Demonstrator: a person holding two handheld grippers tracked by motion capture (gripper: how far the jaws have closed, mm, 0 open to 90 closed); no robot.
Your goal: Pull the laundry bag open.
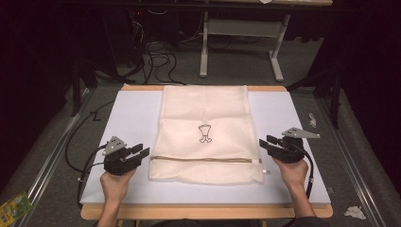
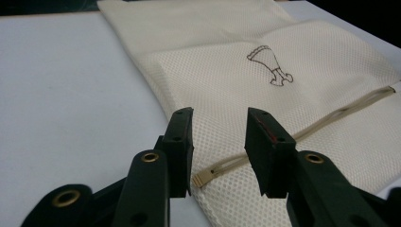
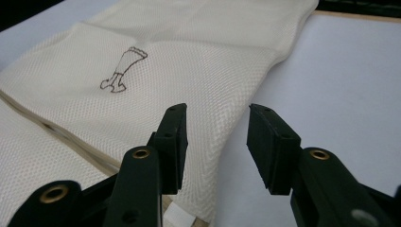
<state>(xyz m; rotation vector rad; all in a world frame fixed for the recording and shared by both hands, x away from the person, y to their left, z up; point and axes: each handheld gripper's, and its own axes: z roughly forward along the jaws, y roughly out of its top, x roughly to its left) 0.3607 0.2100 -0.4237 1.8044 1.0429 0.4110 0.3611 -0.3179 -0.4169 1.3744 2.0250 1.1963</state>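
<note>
Cream mesh laundry bag (image 1: 204,132) lies flat at the middle of the white board (image 1: 132,113), its long axis running away from the person and its zipper (image 1: 203,159) crossing it near the close end. Left gripper (image 1: 137,153) sits just beside the bag's left edge, at the zipper's height, jaws spread with nothing between them; in the left gripper view the zipper's end tab (image 2: 201,178) lies just below and between the pads, untouched. Right gripper (image 1: 266,143) mirrors it just beside the right edge, jaws likewise parted and empty, the bag's side seam running under its gap in the right gripper view. Judgement: the two hands flank the bag symmetrically so that each can take one side of the same end. Bag reads as fine honeycomb mesh, lying in soft layers, smooth, with a small brown outline drawing (image 1: 204,133) at its centre and a paler tab at the zipper's right end.
</note>
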